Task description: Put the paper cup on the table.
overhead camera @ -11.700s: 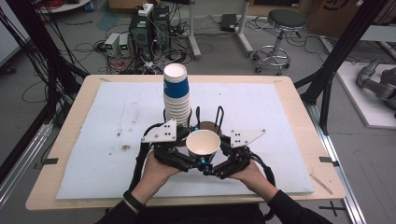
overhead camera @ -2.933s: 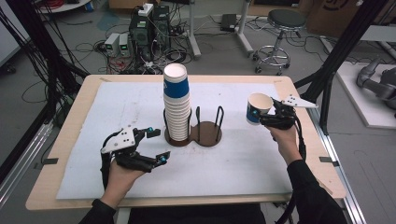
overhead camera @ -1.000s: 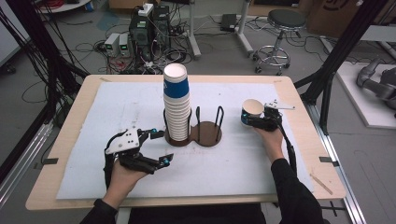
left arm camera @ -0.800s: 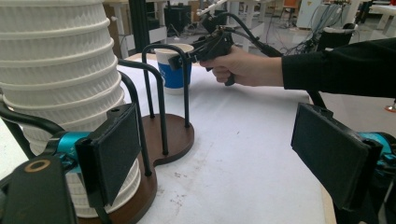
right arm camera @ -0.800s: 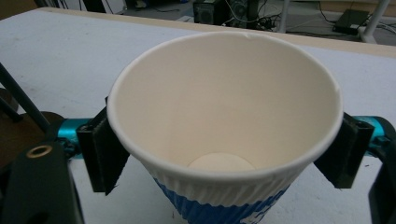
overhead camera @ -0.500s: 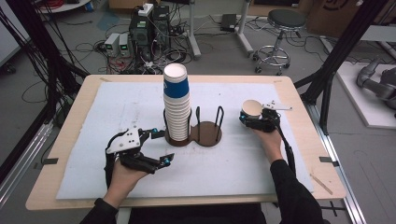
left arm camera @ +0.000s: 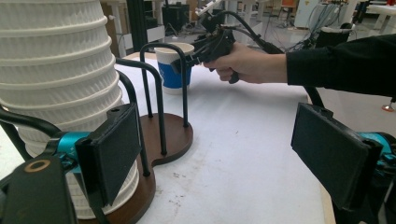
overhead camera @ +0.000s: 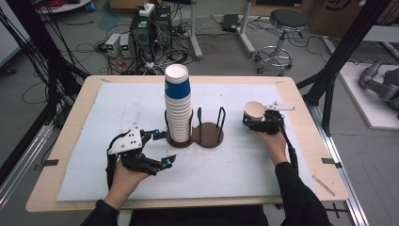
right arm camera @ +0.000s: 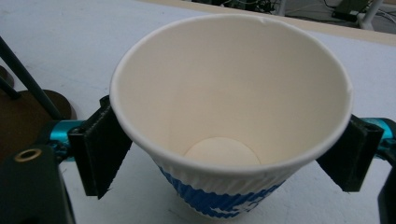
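Cup (right arm camera: 231,116) stands upright between the right tongs' (right arm camera: 229,154) just-opened jaws.

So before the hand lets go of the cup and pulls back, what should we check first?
1. Paper cup stands upright on the table: ok.
2. Right gripper jaws have just been opening, the cup between them; clear of the cup's wall: cannot tell.
3. Cup is empty inside: ok.
4. Cup sits apart from the wooden holder: ok.
5. Left gripper is open, holding nothing, beside the cup stack: ok.
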### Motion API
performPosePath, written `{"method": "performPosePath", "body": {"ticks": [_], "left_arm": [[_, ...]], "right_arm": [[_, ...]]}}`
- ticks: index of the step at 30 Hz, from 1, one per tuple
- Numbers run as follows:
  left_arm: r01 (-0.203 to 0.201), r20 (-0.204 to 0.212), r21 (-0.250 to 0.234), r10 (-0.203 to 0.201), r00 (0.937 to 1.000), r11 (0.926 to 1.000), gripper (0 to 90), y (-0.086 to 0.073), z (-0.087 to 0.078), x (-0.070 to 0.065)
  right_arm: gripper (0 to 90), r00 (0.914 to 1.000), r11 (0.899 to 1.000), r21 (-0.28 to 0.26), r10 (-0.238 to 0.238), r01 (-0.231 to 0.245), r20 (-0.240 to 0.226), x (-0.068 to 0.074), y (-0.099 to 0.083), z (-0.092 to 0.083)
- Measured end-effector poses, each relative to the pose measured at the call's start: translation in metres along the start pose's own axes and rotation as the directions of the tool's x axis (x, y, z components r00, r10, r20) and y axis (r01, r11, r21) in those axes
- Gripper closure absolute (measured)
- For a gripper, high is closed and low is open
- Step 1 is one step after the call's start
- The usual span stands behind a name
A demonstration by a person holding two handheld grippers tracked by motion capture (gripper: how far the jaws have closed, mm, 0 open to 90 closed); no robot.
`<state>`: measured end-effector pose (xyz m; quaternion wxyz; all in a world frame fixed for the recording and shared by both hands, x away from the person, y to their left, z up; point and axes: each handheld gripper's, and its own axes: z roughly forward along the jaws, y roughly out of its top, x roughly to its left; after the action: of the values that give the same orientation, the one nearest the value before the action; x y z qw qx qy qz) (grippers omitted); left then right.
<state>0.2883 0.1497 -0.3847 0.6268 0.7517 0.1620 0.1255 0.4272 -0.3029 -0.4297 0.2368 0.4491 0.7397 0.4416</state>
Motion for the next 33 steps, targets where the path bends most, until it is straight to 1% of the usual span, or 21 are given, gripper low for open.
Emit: {"method": "performPosePath", "body": {"ticks": [3,5,9,12,15,16,17,18,21,25,26,29,31,33], "left_arm": [[-0.001,0.002,0.002,0.001,1.0,1.0,15.7,0.0,0.0,0.0],[-0.001,0.003,0.001,0.001,1.0,1.0,15.7,0.0,0.0,0.0],[0.0,0.002,0.0,0.0,1.0,1.0,15.7,0.0,0.0,0.0],[0.0,0.002,-0.001,0.0,1.0,1.0,15.7,0.0,0.0,0.0],[0.0,0.002,0.0,0.0,1.0,1.0,15.7,0.0,0.0,0.0],[0.001,0.002,0.0,-0.001,1.0,1.0,15.7,0.0,0.0,0.0],[-0.002,0.002,0.002,0.002,1.0,1.0,15.7,0.0,0.0,0.0],[0.001,0.002,0.0,-0.001,1.0,1.0,15.7,0.0,0.0,0.001],[-0.001,0.004,-0.002,0.001,1.0,1.0,15.7,0.0,0.001,0.0],[-0.002,0.002,0.0,0.002,1.0,1.0,15.7,0.0,0.001,0.0],[-0.002,0.003,0.0,0.002,1.0,1.0,15.7,0.0,0.001,0.0],[-0.003,0.001,0.001,0.003,1.0,1.0,15.7,0.0,0.001,0.001],[-0.001,0.0,-0.001,0.001,1.0,1.0,15.7,0.0,0.0,0.001],[-0.003,-0.002,0.001,0.003,1.0,1.0,15.7,0.0,0.0,0.001]], "right_arm": [[13.6,1.0,1.0,0.012,0.008,-0.008,0.002,-0.002,0.0,-0.001],[13.6,0.9998,1.0,0.028,0.015,-0.015,-0.011,-0.003,-0.001,-0.002],[13.6,0.9997,0.998,0.052,0.024,-0.024,-0.004,-0.005,-0.002,-0.004],[13.6,0.9998,0.997,0.073,0.019,-0.02,0.01,-0.007,-0.002,-0.008],[13.6,0.9997,0.996,0.083,0.019,-0.02,0.013,-0.009,-0.004,-0.014],[13.6,0.9999,0.996,0.087,0.007,-0.008,0.014,-0.01,-0.005,-0.017],[13.6,0.9999,0.996,0.09,0.005,-0.006,0.014,-0.01,-0.006,-0.019],[13.6,0.9999,0.996,0.089,0.007,-0.008,0.012,-0.01,-0.006,-0.021],[13.6,0.9999,0.996,0.088,-0.007,0.006,0.009,-0.008,-0.007,-0.025],[13.6,0.9998,0.995,0.092,-0.021,0.021,-0.008,-0.005,-0.009,-0.032],[13.6,1.0,0.996,0.092,-0.008,0.008,-0.006,-0.004,-0.009,-0.034],[13.7,0.9997,0.997,0.071,-0.004,0.005,-0.026,-0.003,-0.01,-0.043],[13.9,0.9985,0.999,0.052,0.008,-0.005,-0.054,-0.003,-0.01,-0.05],[13.9,0.9982,0.999,0.036,0.003,-0.001,-0.06,-0.002,-0.01,-0.058]]}}
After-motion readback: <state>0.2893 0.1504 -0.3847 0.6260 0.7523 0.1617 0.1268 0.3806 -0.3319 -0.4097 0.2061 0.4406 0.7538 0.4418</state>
